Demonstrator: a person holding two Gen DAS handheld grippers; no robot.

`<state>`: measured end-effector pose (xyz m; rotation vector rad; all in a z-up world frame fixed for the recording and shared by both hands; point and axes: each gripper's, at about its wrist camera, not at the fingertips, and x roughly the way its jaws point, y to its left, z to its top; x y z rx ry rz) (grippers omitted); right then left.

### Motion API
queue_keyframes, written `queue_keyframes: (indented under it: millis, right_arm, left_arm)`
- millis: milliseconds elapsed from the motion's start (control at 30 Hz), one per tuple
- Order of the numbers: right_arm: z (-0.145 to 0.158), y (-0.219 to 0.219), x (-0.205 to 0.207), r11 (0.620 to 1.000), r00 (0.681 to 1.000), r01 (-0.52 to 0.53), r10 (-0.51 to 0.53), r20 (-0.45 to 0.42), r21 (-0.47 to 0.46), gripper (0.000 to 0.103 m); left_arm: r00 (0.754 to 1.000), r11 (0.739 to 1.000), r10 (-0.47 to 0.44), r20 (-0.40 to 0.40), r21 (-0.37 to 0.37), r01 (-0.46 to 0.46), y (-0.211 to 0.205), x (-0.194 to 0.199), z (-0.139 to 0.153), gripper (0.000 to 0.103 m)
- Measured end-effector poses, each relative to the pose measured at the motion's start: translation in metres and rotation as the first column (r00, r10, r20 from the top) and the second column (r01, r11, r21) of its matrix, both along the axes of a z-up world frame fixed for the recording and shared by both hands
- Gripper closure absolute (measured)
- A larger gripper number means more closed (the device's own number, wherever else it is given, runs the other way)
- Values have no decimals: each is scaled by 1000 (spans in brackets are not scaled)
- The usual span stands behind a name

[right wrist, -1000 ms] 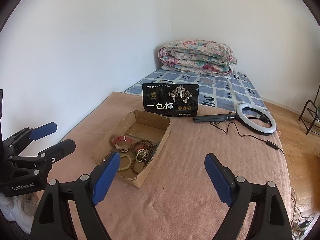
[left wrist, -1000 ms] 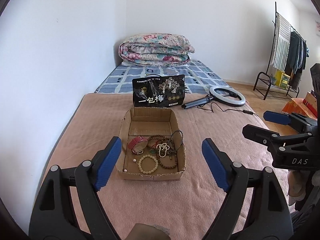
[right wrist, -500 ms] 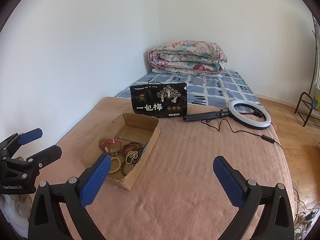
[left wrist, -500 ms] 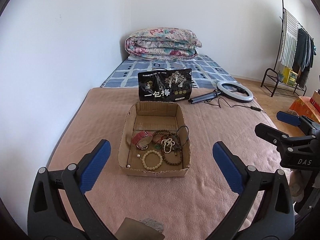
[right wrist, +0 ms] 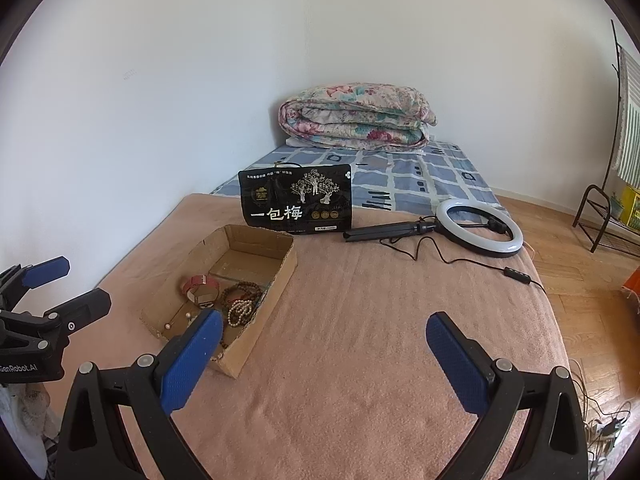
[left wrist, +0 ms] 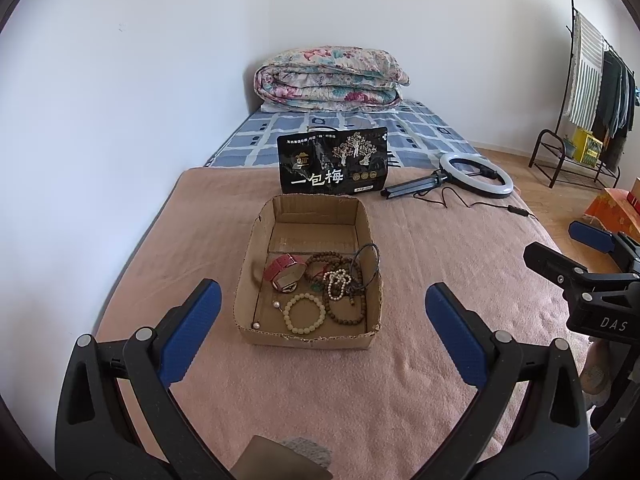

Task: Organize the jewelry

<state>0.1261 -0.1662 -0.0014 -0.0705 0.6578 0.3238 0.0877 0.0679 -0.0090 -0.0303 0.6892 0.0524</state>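
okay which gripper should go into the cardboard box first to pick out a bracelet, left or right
Probably left. The left gripper is open and faces the box squarely, with the cream bracelet centred between its fingers. The right gripper, also open, faces bare blanket, with the box off to its left.

Left wrist view: looks down along the bed, squarely at cardboard box (left wrist: 310,276), near. Right wrist view: further right, box (right wrist: 224,292) lower left. Both share box and black pouch (left wrist: 334,161) behind it.

Bright, even daylight; soft faint shadows; sharp focus; strong fisheye bending at edges, dark vignette corners.
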Motion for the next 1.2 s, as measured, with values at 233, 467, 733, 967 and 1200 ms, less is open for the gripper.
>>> queue_keyframes:
  millis: [233, 467, 733, 967, 1200]
  right_arm:
    - [-1, -3, 1, 1000, 1000, 4, -4, -3, -6, 0]
    - [-2, -1, 2, 1000, 1000, 3, -3, -6, -6, 0]
    - [-2, -2, 2, 1000, 1000, 1, -1, -8, -6, 0]
    - [-3, -3, 2, 1000, 1000, -1, 1, -10, -6, 0]
    - [-4, -3, 2, 1000, 1000, 0, 0, -12, -5, 0]
  left_arm:
    - [1000, 1000, 0, 1, -4, 0, 0, 1, -2, 0]
    - [1000, 1000, 0, 0, -5, 0, 0, 1, -1, 0]
    - [1000, 1000, -1, 0, -4, 1, 0, 1, -2, 0]
    - [1000, 1000, 1, -4, -7, -1, 1, 1, -2, 0]
    - [999, 999, 31, -30, -9, -31, 3, 4, -2, 0]
